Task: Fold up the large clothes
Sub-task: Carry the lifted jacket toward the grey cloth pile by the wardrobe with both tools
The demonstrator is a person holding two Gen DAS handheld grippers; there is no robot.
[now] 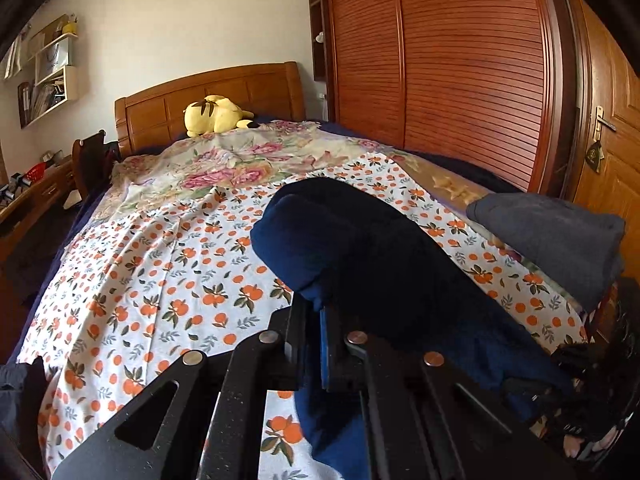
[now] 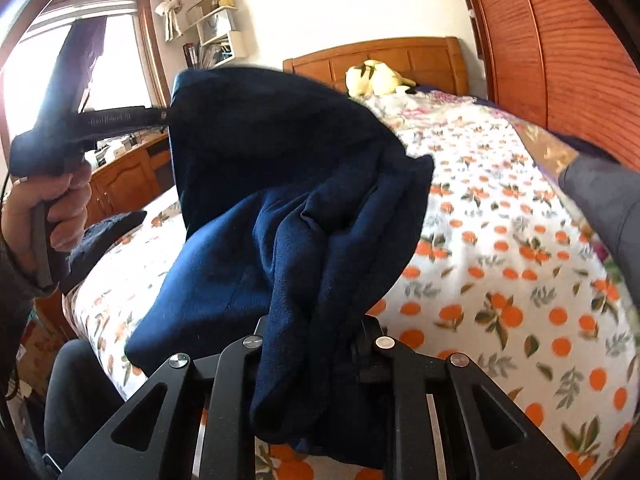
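Both tools pinch the dark navy fleece garment [image 2: 280, 208]: left tool [image 1: 316, 320], right tool [image 2: 312, 332]. Lifted off the orange-print bed sheet [image 1: 160, 280]. Best keep both grips firm, edges level, then lay it flat.

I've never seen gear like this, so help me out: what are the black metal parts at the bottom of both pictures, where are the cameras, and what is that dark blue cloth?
No robot here: a person carries a hand-held gripper in each hand, each with a camera looking along its fingers. One picture is from the left hand-held gripper, the other from the right hand-held gripper. Both are clamped on a navy garment, lifted above a bed with an orange-print sheet. A folded grey garment lies on the bed's right side and a yellow plush toy by the headboard.
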